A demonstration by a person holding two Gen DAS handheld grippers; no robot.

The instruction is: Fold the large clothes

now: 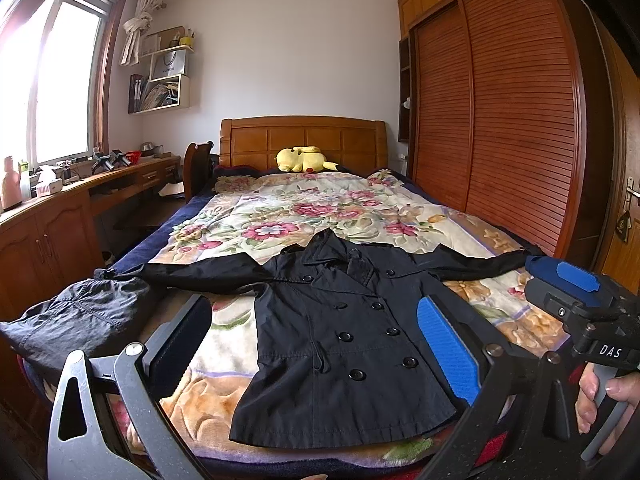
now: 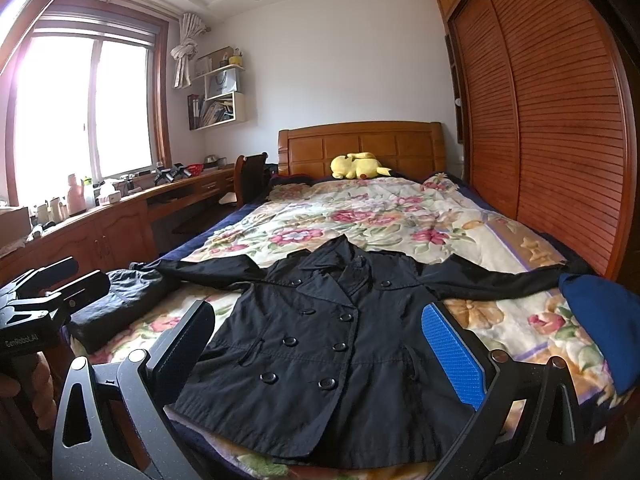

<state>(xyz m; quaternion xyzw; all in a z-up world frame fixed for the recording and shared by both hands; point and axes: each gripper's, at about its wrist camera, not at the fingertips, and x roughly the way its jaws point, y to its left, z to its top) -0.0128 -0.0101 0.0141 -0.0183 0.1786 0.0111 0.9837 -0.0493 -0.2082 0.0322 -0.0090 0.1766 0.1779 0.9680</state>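
Observation:
A black double-breasted coat (image 1: 344,320) (image 2: 320,344) lies flat, front up, on the floral blanket (image 1: 280,208) of the bed, with both sleeves spread sideways. My left gripper (image 1: 316,348) hovers open above the coat's hem end, nothing between its fingers. My right gripper (image 2: 320,348) is likewise open over the hem, a little further right; it also shows at the right edge of the left wrist view as the right gripper (image 1: 576,292), held by a hand (image 1: 600,396). The left gripper (image 2: 44,296) appears at the left of the right wrist view.
A second dark garment (image 1: 80,320) (image 2: 120,304) lies bunched at the bed's left edge. A blue cloth (image 2: 600,320) sits at the right edge. A yellow plush toy (image 1: 302,159) rests by the headboard. A wooden wardrobe (image 1: 500,120) lines the right, a cluttered desk (image 1: 60,216) the left.

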